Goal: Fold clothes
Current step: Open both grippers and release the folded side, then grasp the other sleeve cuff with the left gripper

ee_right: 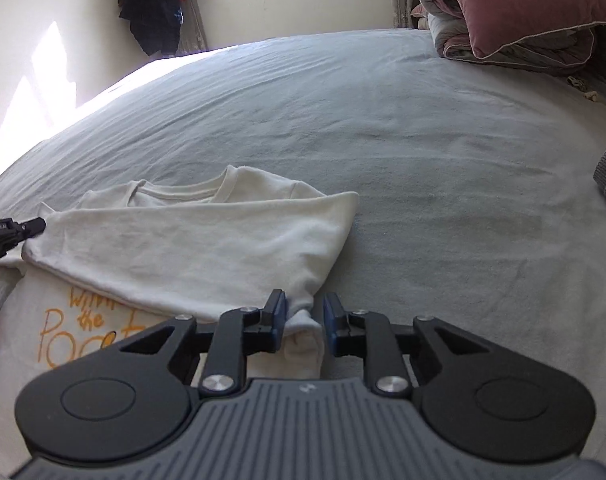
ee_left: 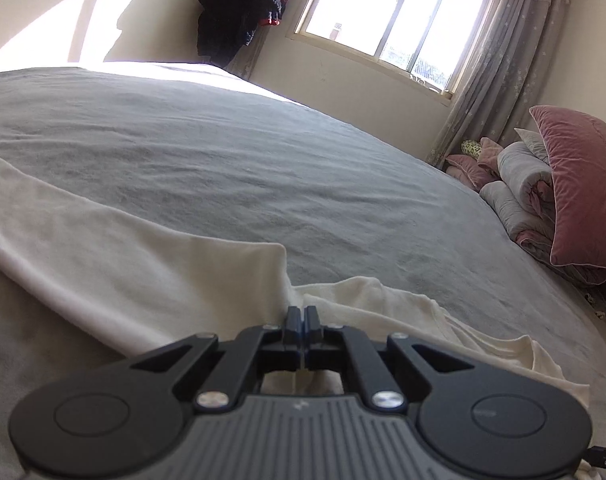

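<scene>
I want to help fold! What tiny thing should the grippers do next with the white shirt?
Probably close the right gripper on the shirt corner lying loose between its open fingers. The left gripper is already shut on the other corner, so both could then lift together.

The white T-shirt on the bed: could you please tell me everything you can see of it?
The white T-shirt is a soft, cream-white knit with a ribbed round collar and orange handwritten-style lettering, partly covered. It lies on the grey bedsheet, with one part folded across the body so the print peeks out below the fold. The left gripper is shut on its edge at one side. The right gripper has its jaws apart around a bunched corner, not pressing it.
</scene>
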### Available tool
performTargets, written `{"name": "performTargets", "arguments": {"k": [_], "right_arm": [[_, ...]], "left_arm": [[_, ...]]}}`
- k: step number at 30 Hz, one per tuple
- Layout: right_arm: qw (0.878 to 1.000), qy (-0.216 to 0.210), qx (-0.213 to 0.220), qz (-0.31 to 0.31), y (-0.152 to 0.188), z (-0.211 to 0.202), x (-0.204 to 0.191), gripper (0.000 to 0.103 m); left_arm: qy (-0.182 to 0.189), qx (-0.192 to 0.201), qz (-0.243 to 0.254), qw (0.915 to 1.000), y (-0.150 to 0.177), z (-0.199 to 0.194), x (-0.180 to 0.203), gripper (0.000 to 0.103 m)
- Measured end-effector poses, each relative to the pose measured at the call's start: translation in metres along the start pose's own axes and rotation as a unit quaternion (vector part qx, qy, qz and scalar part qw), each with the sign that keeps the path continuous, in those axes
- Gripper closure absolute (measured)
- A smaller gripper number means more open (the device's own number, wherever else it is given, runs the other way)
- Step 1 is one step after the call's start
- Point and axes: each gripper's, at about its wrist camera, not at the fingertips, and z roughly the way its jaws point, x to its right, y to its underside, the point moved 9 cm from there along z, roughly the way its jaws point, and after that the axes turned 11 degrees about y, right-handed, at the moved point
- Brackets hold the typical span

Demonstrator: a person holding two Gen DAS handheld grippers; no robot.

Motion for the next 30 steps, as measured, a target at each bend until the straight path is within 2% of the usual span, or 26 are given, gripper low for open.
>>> {"name": "performTargets", "arguments": {"k": [4, 7, 9, 11, 13, 16, 17, 21, 24, 27, 28, 29, 30], "right_arm": [[1.000, 0.014, 0.016, 0.003, 0.001, -0.006, 0.000, 0.082], [0.999, 0.016, 0.049, 0.009, -0.009, -0.024, -0.003, 0.082], [0.997, 0.015, 0.073, 0.017, -0.015, -0.032, -0.005, 0.082], [0.996, 0.008, 0.088, 0.029, -0.017, -0.034, -0.006, 0.080], [0.996, 0.002, 0.077, 0.045, -0.013, -0.026, -0.004, 0.078], [0.997, 0.005, 0.023, 0.071, 0.003, -0.002, 0.002, 0.077], [0.996, -0.001, 0.025, 0.084, 0.003, -0.002, 0.003, 0.077], [0.992, -0.016, 0.028, 0.122, -0.007, -0.010, 0.006, 0.071], [0.991, -0.021, 0.030, 0.126, -0.011, -0.014, 0.004, 0.068], [0.991, -0.028, 0.027, 0.128, -0.013, -0.017, 0.000, 0.058], [0.991, -0.031, 0.026, 0.128, -0.013, -0.018, -0.001, 0.056], [0.991, -0.035, 0.027, 0.127, -0.014, -0.019, -0.002, 0.056], [0.991, -0.037, 0.028, 0.125, -0.015, -0.020, -0.003, 0.055]], "left_arm": [[0.018, -0.003, -0.030, 0.9994, 0.000, -0.004, -0.008, 0.100], [0.028, 0.002, -0.057, 0.9979, -0.003, -0.013, -0.013, 0.098], [0.024, 0.004, -0.070, 0.9973, -0.007, -0.020, -0.018, 0.090], [0.010, 0.008, -0.081, 0.9966, -0.011, -0.027, -0.025, 0.076], [-0.007, 0.015, -0.095, 0.9953, -0.016, -0.036, -0.034, 0.073], [-0.057, 0.030, -0.120, 0.9906, -0.022, -0.049, -0.054, 0.065], [-0.077, 0.035, -0.127, 0.9883, -0.024, -0.054, -0.061, 0.064], [-0.180, 0.051, -0.097, 0.9776, -0.033, -0.067, -0.084, 0.063], [-0.208, 0.055, -0.086, 0.9727, -0.035, -0.069, -0.094, 0.062], [-0.236, 0.059, -0.078, 0.9668, -0.038, -0.075, -0.103, 0.061], [-0.254, 0.060, -0.073, 0.9625, -0.039, -0.077, -0.106, 0.060], [-0.274, 0.061, -0.067, 0.9575, -0.040, -0.080, -0.109, 0.053], [-0.297, 0.060, -0.063, 0.9507, -0.040, -0.084, -0.113, 0.050]]}}
